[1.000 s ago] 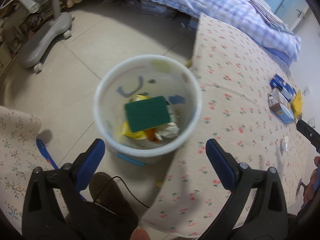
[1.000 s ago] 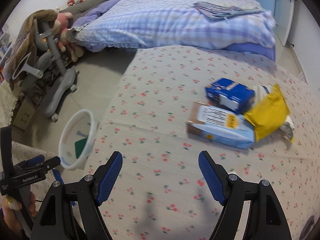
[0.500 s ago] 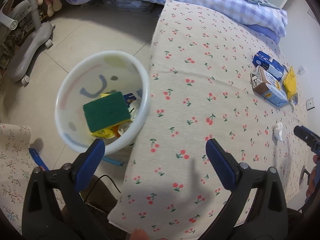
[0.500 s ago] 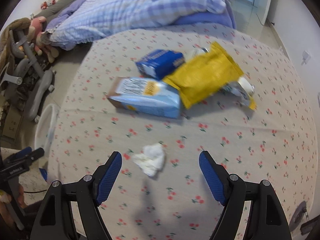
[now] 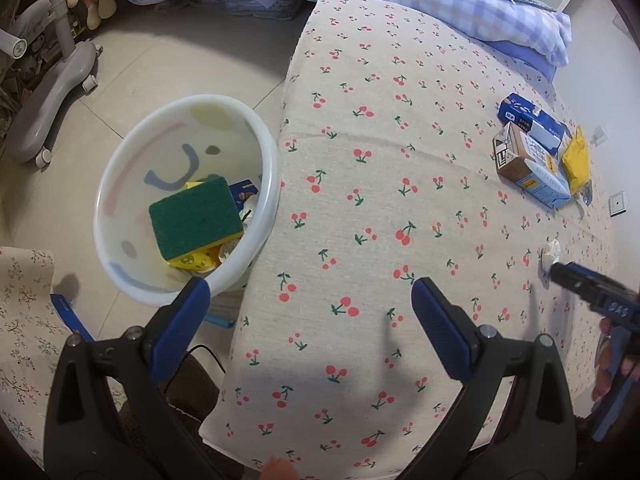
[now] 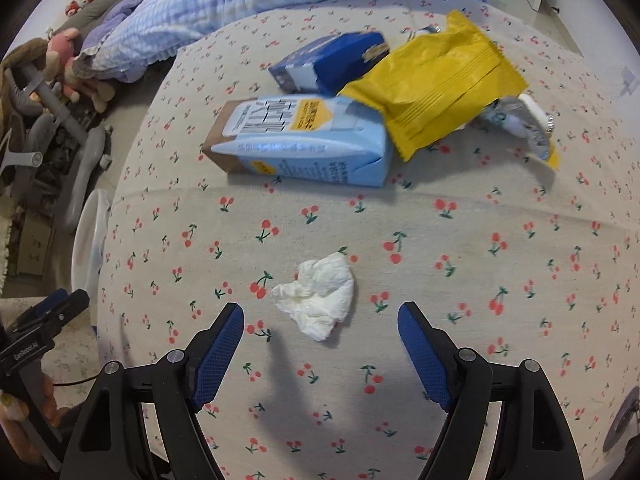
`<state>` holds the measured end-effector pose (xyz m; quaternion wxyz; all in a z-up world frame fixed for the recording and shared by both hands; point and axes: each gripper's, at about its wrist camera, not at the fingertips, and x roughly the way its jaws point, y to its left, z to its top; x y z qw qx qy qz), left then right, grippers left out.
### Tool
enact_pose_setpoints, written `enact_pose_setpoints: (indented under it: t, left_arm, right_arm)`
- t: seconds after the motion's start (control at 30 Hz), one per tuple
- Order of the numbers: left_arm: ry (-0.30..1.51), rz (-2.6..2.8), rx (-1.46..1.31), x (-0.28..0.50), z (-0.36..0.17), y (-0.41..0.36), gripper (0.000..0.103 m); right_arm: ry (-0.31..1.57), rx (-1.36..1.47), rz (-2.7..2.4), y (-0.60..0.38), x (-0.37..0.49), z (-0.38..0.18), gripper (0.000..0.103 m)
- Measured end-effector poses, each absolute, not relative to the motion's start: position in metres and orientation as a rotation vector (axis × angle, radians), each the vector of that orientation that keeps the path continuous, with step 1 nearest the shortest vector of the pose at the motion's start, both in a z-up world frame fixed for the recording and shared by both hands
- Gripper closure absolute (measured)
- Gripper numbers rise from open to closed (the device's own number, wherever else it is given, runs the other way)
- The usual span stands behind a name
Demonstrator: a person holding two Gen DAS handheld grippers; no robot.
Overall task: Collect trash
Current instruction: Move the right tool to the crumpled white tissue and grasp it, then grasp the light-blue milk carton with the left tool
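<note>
Right wrist view has the right gripper [image 6: 320,320] wide open and empty just short of the crumpled tissue [image 6: 318,294], lined up to pinch it; left gripper [image 5: 310,312] likewise open, empty, beside the bin [image 5: 120,168].

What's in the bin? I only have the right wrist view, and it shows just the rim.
Observer: A green sponge lies on top of yellow wrappers inside the bin.
Operator: Are the left tongs holding anything?
Observer: No, the left tongs are open and empty, above the table edge beside the bin.
Operator: Is there room left in the bin?
Observer: Yes, the trash covers only the bottom; bare wall shows above the sponge.
</note>
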<state>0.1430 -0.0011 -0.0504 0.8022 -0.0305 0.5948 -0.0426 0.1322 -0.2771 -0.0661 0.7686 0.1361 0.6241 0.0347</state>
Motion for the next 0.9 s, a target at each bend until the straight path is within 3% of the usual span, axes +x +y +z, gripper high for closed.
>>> enact_pose_setpoints:
  t: [0.07, 0.13, 0.23, 0.9]
  left_arm:
    - [1.276, -0.097, -0.074, 0.143, -0.05, -0.004, 0.003]
    - [1.279, -0.104, -0.079, 0.144, -0.05, -0.008, 0.003]
    - [1.284, -0.126, -0.064, 0.144, -0.051, -0.019, 0.003]
    - [1.132, -0.516, 0.489, 0.212, -0.037, -0.233, 0.003]
  right_arm:
    - [1.358, 0.295, 0.069, -0.275, 0.133, -0.07, 0.039]
    - [1.365, 0.301, 0.069, -0.275, 0.134, -0.073, 0.067]
    - [1.34, 0.324, 0.064, -0.28, 0.132, -0.069, 0.081]
    - [1.224, 0.457, -0.022, -0.392, 0.082, -0.044, 0.082]
